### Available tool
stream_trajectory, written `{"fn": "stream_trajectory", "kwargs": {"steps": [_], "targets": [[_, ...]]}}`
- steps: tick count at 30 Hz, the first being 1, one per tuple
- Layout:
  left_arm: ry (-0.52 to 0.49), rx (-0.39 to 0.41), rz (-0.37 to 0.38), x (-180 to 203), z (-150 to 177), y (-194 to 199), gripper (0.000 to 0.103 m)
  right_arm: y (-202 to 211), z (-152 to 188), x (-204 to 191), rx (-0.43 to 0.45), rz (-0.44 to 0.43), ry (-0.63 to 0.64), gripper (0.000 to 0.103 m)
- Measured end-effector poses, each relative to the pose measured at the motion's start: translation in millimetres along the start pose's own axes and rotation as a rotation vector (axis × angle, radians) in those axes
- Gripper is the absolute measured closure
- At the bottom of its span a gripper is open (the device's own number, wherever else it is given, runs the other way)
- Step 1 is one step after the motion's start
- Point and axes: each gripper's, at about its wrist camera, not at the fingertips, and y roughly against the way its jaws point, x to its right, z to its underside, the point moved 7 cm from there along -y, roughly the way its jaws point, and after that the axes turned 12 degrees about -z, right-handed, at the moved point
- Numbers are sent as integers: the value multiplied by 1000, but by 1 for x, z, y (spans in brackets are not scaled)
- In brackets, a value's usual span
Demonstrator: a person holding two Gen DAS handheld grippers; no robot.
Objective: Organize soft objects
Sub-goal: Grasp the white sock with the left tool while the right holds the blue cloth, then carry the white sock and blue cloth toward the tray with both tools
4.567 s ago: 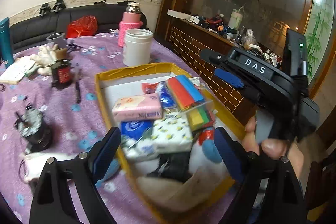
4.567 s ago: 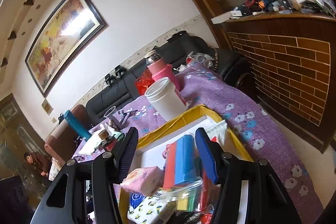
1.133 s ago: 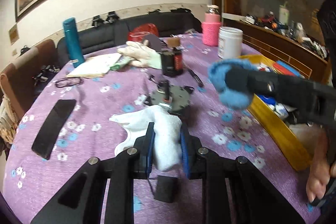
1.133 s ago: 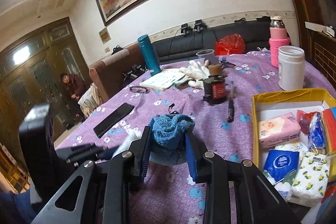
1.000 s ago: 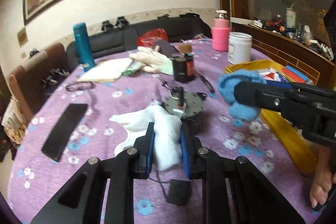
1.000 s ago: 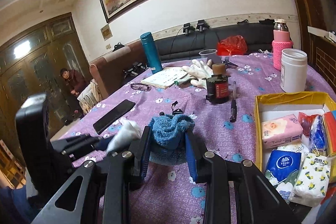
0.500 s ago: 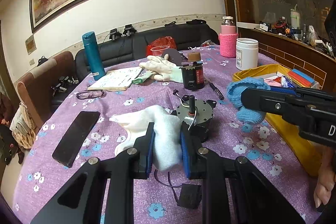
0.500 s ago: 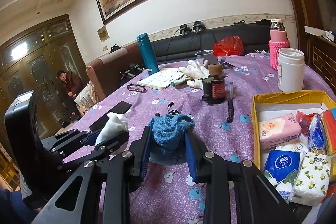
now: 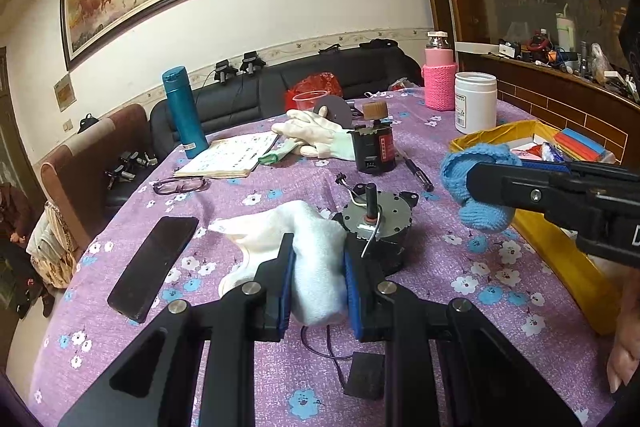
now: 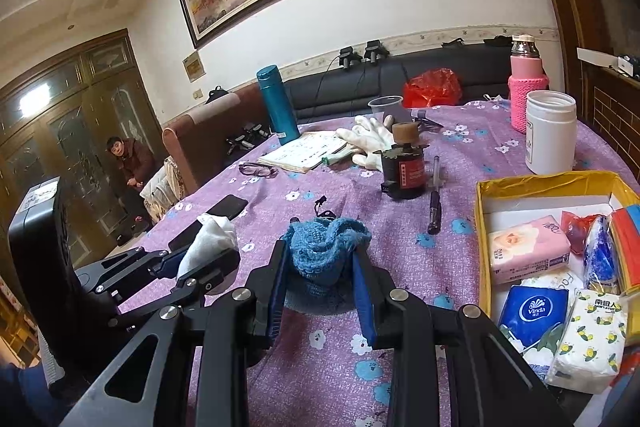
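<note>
The left gripper (image 9: 318,269) is clamped on a white cloth (image 9: 296,235), its blue-padded fingers (image 9: 287,279) pressing in on both sides of the bunched fabric, and the loose end of the cloth trails ahead and to the left of the gripper down onto the purple flowered tabletop (image 9: 248,367). Just ahead of that gripper on its right side sits a small round motor (image 9: 374,223) with a shaft sticking up and thin wires coming off it, touching or very nearly touching the cloth. The right gripper (image 10: 320,279) is closed on a blue knitted piece (image 10: 326,245), which bulges up between its fingers and is held above the tabletop. To the right of this gripper lies the yellow box (image 10: 540,183), with a pink tissue pack (image 10: 528,245), a blue tissue pack (image 10: 534,313) and a white patterned pack (image 10: 588,343) inside it along with some coloured items I can't make out. Ahead of the right gripper stand a dark ink bottle (image 10: 404,171) and a pen (image 10: 434,195), and further off a white jar (image 10: 550,131). A black phone (image 9: 154,269) lies flat to the left of the left gripper. From the left wrist view the blue knit hangs to the right, near the box's edge.
</note>
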Motion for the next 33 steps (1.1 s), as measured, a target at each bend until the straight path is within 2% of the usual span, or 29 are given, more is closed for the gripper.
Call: {"fn": "stream_trajectory", "kwargs": {"steps": [26, 33], "targets": [[-5, 26, -13, -1, -4, 3, 82, -3, 1, 4, -5, 6, -11, 70], [3, 30, 7, -1, -5, 6, 82, -1, -1, 9, 2, 15, -19, 70]]}}
